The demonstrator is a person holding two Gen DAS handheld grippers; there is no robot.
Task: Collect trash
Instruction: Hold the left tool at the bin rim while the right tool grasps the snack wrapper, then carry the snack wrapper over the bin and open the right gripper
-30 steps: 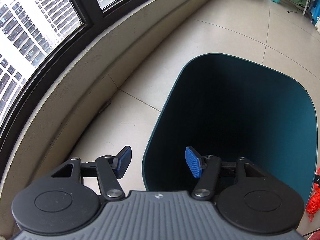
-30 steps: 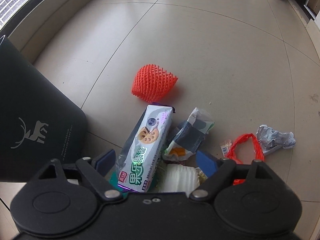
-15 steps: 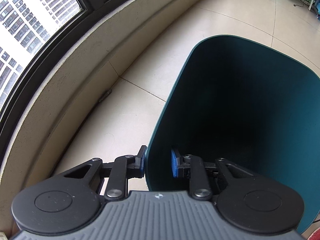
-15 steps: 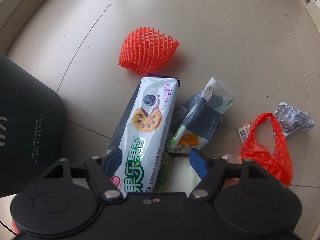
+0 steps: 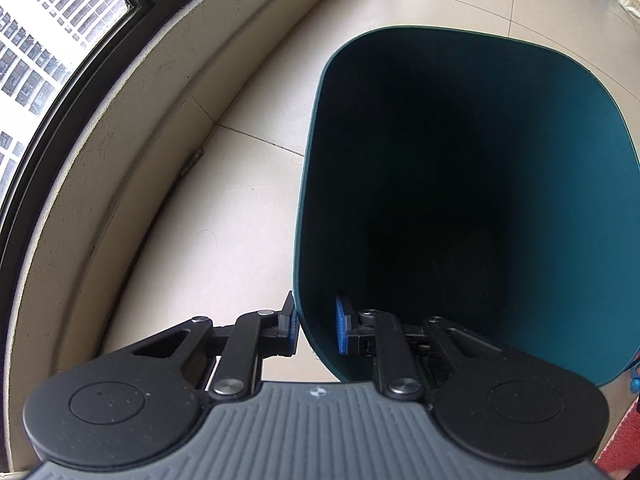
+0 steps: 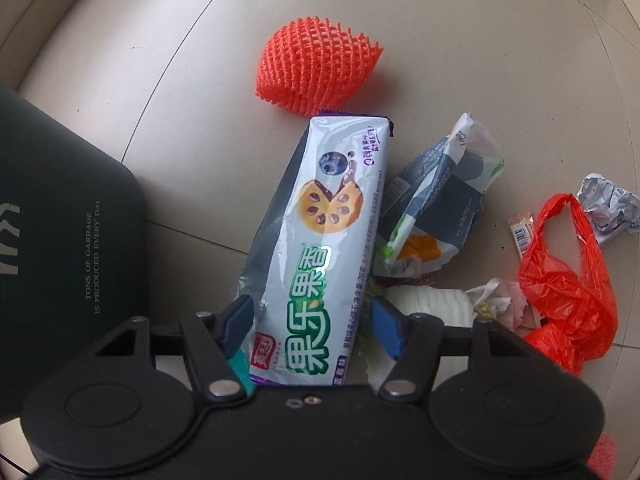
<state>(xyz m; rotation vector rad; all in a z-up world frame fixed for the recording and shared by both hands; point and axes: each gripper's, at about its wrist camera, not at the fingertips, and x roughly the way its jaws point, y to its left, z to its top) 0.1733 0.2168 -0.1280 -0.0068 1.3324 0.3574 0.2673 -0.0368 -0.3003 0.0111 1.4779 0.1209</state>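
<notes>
My left gripper [image 5: 316,326] is shut on the near rim of a dark teal trash bin [image 5: 580,184], one finger outside and one inside; the bin's inside is dark. The bin's outer wall [image 6: 68,248] shows at the left of the right wrist view. My right gripper [image 6: 312,326] is open, its fingers on either side of a long white biscuit wrapper [image 6: 320,248] lying on the floor. Beyond it lies an orange foam fruit net [image 6: 316,68]. To the right lie a grey-white paper wrapper [image 6: 440,208], a red plastic bag [image 6: 572,288] and a crumpled foil ball [image 6: 608,208].
A low beige wall ledge [image 5: 120,140] under a window curves along the left of the bin. White tissue-like scraps [image 6: 432,300] and a small barcode label [image 6: 522,230] lie among the trash. Beige floor tiles [image 6: 480,40] stretch beyond.
My left gripper has closed from open onto the bin's rim. My right gripper has moved down and forward over the biscuit wrapper, which now lies between its open fingers.
</notes>
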